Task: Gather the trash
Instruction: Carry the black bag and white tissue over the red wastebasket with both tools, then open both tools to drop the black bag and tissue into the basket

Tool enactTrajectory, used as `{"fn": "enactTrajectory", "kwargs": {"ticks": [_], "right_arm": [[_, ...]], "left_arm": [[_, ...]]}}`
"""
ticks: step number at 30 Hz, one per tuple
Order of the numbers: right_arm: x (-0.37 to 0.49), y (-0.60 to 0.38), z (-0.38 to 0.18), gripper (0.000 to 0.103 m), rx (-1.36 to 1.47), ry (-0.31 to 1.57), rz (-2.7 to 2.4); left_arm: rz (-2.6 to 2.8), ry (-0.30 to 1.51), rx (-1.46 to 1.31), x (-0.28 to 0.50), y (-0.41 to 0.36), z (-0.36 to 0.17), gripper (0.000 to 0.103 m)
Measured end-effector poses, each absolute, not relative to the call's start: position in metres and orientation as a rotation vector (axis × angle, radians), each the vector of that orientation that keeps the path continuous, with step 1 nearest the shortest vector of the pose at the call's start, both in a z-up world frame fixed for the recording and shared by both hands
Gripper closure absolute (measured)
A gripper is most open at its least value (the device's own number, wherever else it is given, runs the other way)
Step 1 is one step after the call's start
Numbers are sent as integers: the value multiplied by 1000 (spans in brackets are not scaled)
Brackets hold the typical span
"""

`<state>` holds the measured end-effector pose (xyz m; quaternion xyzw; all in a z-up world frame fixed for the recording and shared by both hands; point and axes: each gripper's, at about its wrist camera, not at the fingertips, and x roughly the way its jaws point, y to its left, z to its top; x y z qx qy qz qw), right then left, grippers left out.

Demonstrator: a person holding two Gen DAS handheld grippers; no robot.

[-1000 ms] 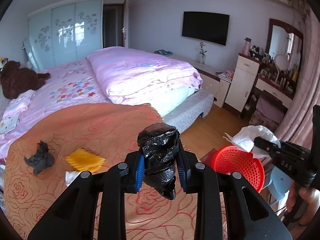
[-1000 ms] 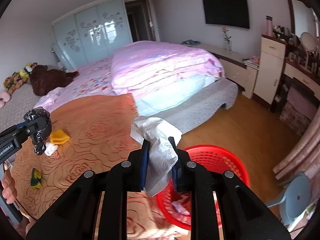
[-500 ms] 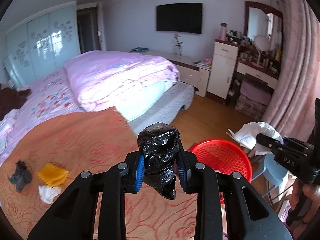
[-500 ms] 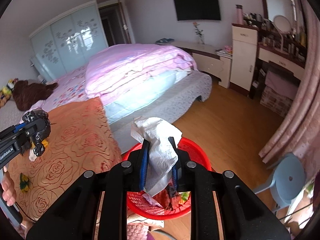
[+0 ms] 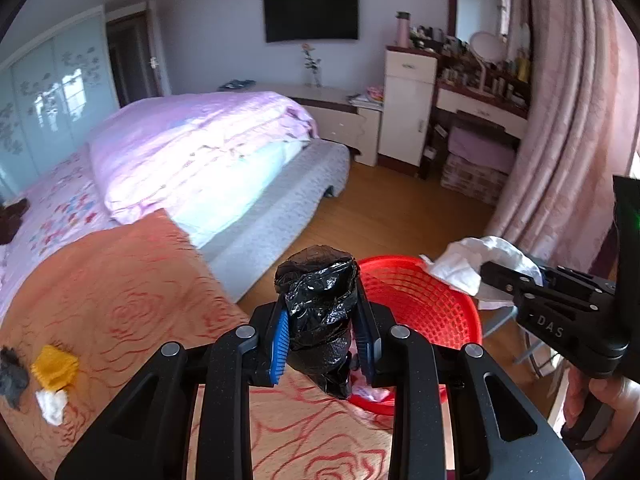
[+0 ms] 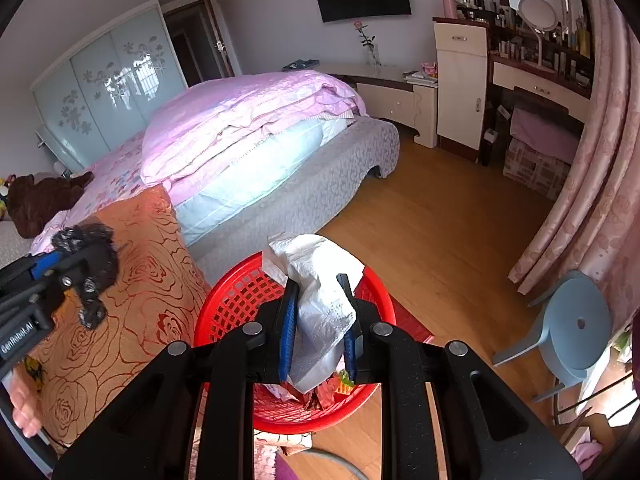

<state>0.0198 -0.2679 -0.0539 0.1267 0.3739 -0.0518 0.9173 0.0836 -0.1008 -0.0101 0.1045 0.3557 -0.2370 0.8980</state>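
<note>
My left gripper (image 5: 322,312) is shut on a crumpled black plastic bag (image 5: 318,300), held over the edge of the orange rose-pattern bedspread (image 5: 120,300), just left of the red mesh basket (image 5: 432,308). My right gripper (image 6: 318,312) is shut on a crumpled white tissue (image 6: 320,300) and hangs above the red basket (image 6: 240,304), which holds several scraps. In the right wrist view the left gripper (image 6: 76,256) with the black bag (image 6: 90,256) shows at the left. In the left wrist view the right gripper (image 5: 492,276) and white tissue (image 5: 464,264) show at the right.
On the bedspread at far left lie a yellow scrap (image 5: 54,366), a white scrap (image 5: 52,400) and a dark scrap (image 5: 12,376). A pink-quilted bed (image 6: 248,120) fills the middle. A blue stool (image 6: 568,324) and pink curtain (image 6: 592,184) stand right of the basket on the wooden floor.
Both grippers have swung right and down from the bedspread toward the red basket, each keeping its load. The right gripper now hangs over the basket; the left one is beside it.
</note>
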Motion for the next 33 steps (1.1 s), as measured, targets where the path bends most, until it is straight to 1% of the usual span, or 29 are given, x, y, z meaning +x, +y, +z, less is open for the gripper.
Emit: {"fn": "enactTrajectory", "kwargs": {"ticks": [8,16,18,19,23,24,25,27,30,31,33], "right_arm": [[29,-271,-69,83,261,817,-107],[34,-266,-82,82,264,871,-83],[35,-265,-85,82,264,883,-75],[36,-264,-87,79,264,890,-72],[37,-264,-90,70,267,902,-74],[37,-264,-91,66,267,902,-78],[37,-264,-91,63,269,902,-84],[37,-265,-92,60,272,901,-90],[37,-266,-92,54,277,898,-93],[37,-266,-92,52,277,896,-93],[37,-265,-92,51,274,894,-92]], "left_arm": [[-543,840,261,101,-125,-45,76],[-572,876,305,99,-136,-66,75],[-571,883,304,100,-135,-69,70],[-570,886,304,100,-135,-70,69],[-570,886,299,100,-133,-70,56],[-571,886,296,101,-133,-70,52],[-571,887,292,101,-132,-70,50],[-568,886,287,102,-131,-70,45],[-560,886,273,102,-127,-69,39],[-557,886,267,103,-125,-68,39],[-552,885,261,102,-122,-68,38]]}}
